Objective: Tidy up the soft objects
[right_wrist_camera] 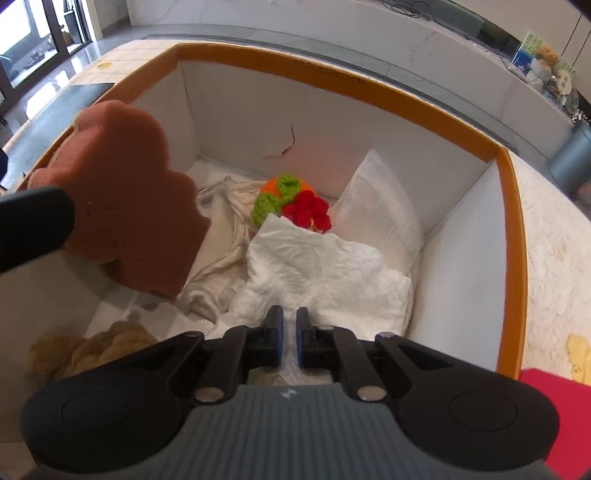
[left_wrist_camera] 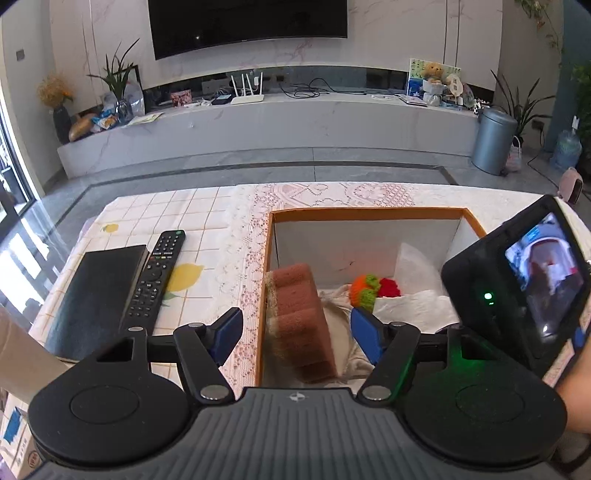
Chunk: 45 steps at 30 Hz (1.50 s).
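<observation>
Orange-rimmed box leaves open room between sponge and tissue.

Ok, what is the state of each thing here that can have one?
left gripper: jaws open
right gripper: jaws shut
brown sponge: tilted inside box, not gripped
box: open on top
paper towel: crumpled
television: screen dark
bin: lid closed

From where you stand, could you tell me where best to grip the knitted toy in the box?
Take the knitted toy by its orange-and-green top, coming from above: the paper towel covers its near side and the white padded sheet leans close on its right, so only that rounded top is exposed.
</observation>
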Motion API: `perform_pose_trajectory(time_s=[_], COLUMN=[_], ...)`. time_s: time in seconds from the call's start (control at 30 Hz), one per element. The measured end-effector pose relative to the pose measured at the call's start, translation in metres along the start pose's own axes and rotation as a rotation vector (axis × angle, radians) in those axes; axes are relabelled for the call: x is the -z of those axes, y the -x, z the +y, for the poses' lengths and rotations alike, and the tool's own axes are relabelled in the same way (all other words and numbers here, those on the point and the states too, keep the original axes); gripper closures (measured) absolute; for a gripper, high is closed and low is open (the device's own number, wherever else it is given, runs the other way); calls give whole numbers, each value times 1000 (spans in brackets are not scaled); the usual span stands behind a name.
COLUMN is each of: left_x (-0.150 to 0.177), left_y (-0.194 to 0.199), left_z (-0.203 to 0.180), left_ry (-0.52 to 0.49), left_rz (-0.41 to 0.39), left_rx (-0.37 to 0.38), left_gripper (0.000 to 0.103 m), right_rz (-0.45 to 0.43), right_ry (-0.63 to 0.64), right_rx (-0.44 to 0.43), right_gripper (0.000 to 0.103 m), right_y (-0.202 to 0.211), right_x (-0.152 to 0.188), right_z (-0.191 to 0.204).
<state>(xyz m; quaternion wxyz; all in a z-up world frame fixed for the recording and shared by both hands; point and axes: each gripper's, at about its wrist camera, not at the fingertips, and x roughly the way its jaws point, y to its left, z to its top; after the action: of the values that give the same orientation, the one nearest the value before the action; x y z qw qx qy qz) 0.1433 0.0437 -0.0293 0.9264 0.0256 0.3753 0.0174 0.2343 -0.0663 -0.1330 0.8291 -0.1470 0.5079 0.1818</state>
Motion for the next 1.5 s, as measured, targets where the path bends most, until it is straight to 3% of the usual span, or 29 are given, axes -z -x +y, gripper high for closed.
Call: perform_pose_trajectory(time_s=[0.17,0.2,0.23,0.3,0.53,0.63,0.87,1.07,1.23,1.5], left_x=[0,0,1,1,-3,-8,-18,-29,-37,-35], left_y=[0,1,3,8,36,52,107,134,140,127], left_z=[-6,-8,-11,-16,-25,-30,-63,-97,-117,-170], left_ry=[0,-9,-19,-29,21,39,3,-11,26,-10], left_rz=[11,3,-7,-34,-139,-175,-327,-393,-382,-386], left_rx=[13,7,1,-14,-28,-32,-62,6,143,179], left_gripper=[23,23,23,23,23,23,22,21,21,20], right_rz=[-50,-65,-80,-115,-243,-312,-472,-566,-637,-727], right_ry=[-117,-121,-116,-106,-55,-69,-99,-116,-170,-261], right_rx=[-66,-74,-74,-68,-112,-170,-212,-140,-111,-15], right_gripper=[95,89,76,68,63,57,53,50,47,36], right_y=[17,23,29,44,111,135,198,239,253,267], right_x=[10,13,16,24,42,46,65,85,100,136], right_z=[-12,-13,-14,-15,-16,-25,-69,-109,-145,-200])
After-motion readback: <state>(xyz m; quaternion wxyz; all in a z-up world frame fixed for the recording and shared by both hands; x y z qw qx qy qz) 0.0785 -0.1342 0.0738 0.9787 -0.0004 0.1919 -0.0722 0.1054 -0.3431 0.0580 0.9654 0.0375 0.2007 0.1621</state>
